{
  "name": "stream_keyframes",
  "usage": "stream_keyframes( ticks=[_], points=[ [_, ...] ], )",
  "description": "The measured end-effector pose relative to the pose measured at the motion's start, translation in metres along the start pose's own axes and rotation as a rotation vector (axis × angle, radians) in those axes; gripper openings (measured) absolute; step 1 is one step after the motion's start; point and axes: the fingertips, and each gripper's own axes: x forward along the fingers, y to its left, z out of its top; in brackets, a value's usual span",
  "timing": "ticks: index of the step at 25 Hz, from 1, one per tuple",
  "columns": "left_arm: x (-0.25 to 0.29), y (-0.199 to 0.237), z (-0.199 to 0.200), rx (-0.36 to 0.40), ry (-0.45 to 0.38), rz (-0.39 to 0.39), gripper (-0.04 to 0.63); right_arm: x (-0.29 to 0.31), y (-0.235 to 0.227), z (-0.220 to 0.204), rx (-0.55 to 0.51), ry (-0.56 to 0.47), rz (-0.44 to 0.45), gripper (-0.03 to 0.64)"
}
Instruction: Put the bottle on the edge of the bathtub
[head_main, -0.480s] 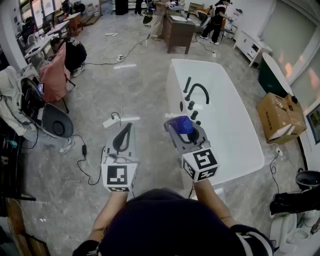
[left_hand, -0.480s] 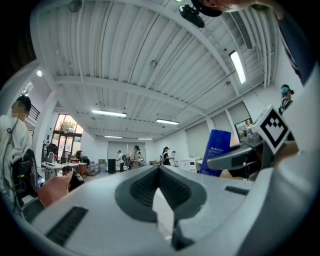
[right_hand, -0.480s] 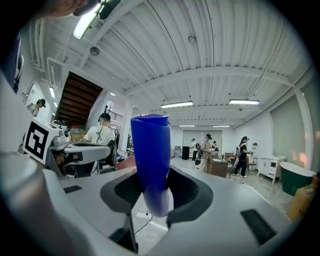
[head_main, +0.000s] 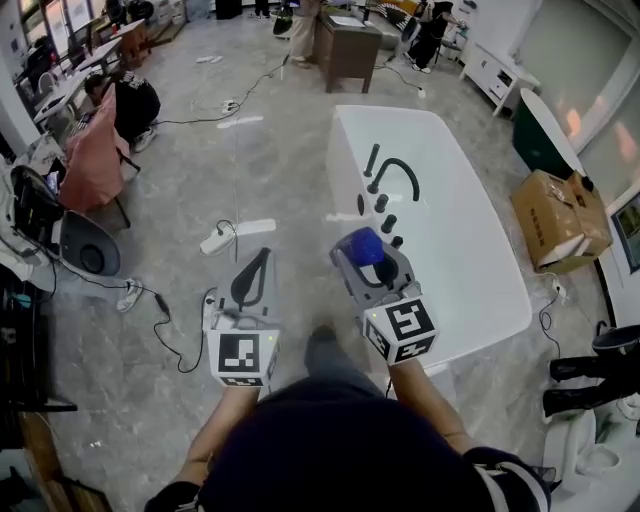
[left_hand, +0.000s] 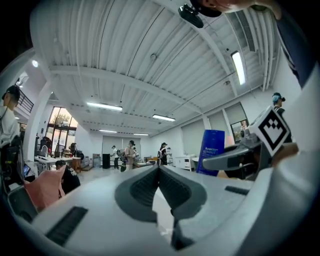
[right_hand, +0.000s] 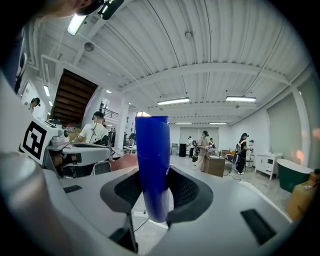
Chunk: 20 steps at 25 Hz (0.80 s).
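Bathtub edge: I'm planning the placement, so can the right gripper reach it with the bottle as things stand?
Probably yes: the right gripper, shut on the bottle, hovers beside the bathtub rim with nothing between.

The bathtub (head_main: 470, 260) lies ahead and to the right, with its faucet (head_main: 395, 175) on the left rim. The right gripper (head_main: 365, 262), with the bottle (head_main: 362, 246) upright between its jaws, overlaps that rim's near stretch (as the head view shows it). The left gripper (head_main: 258, 262) is to its left over the floor (head_main: 200, 180), with a power strip (head_main: 222, 240) ahead. A cardboard box (head_main: 560, 225) lies right of the tub.
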Motion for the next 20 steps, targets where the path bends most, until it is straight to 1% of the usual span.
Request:
stream_keyframes(
  ticks=[4, 8, 15, 20],
  points=[
    [0.03, 0.02, -0.008, 0.0, 0.012, 0.011, 0.002, 0.036, -0.012, 0.004, 0.002, -0.01, 0.027, 0.164],
    [0.076, 0.041, -0.016, -0.001, 0.017, 0.033, 0.002, 0.085, -0.039, 0.004, 0.004, -0.006, 0.054, 0.164],
    [0.187, 0.086, -0.01, -0.002, 0.001, 0.076, 0.002, 0.19, -0.1, 0.023, -0.004, -0.02, 0.129, 0.164],
    [0.262, 0.106, -0.001, 0.016, -0.014, 0.098, 0.002, 0.255, -0.145, 0.032, -0.002, -0.032, 0.177, 0.164]
  ],
)
